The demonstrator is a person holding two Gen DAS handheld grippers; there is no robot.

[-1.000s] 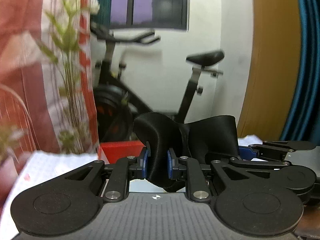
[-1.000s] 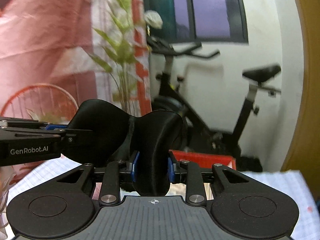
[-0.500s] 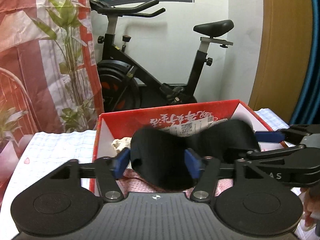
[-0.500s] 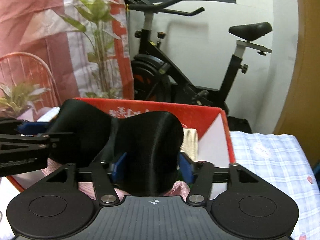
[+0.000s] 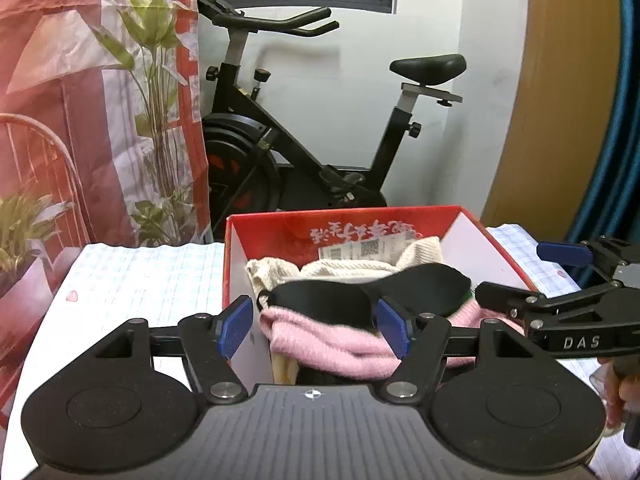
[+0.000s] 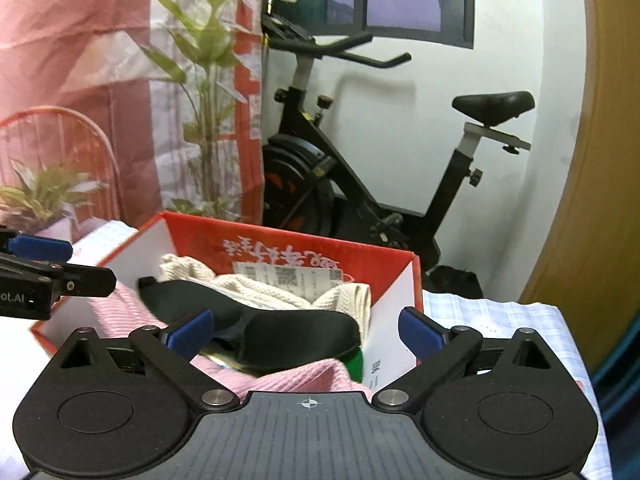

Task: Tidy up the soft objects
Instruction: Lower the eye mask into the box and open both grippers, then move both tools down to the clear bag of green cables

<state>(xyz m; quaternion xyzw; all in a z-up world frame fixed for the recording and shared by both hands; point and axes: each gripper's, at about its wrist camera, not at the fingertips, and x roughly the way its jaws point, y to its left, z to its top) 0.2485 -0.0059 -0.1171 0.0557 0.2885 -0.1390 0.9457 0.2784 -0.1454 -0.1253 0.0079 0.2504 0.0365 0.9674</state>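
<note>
A black eye mask (image 5: 368,292) lies inside the red box (image 5: 344,224), on top of a pink knit cloth (image 5: 332,340) and a cream knit cloth (image 5: 360,268). My left gripper (image 5: 314,328) is open and empty just in front of the mask. My right gripper (image 6: 306,334) is open wide and empty over the box's near right corner. The mask (image 6: 264,328), the red box (image 6: 292,252), the pink cloth (image 6: 304,376) and the cream cloth (image 6: 280,292) also show in the right wrist view. Each gripper shows at the edge of the other's view.
The box stands on a table with a pale checked cloth (image 5: 140,280). An exercise bike (image 5: 312,152) stands behind the table by the white wall. Potted plants (image 5: 160,80) and a red-white hanging are at the left. A wooden panel (image 5: 560,100) is at the right.
Both grippers held the black eye mask up, lowered it over the red box and opened. The mask now lies flat on the cloths in the box.
</note>
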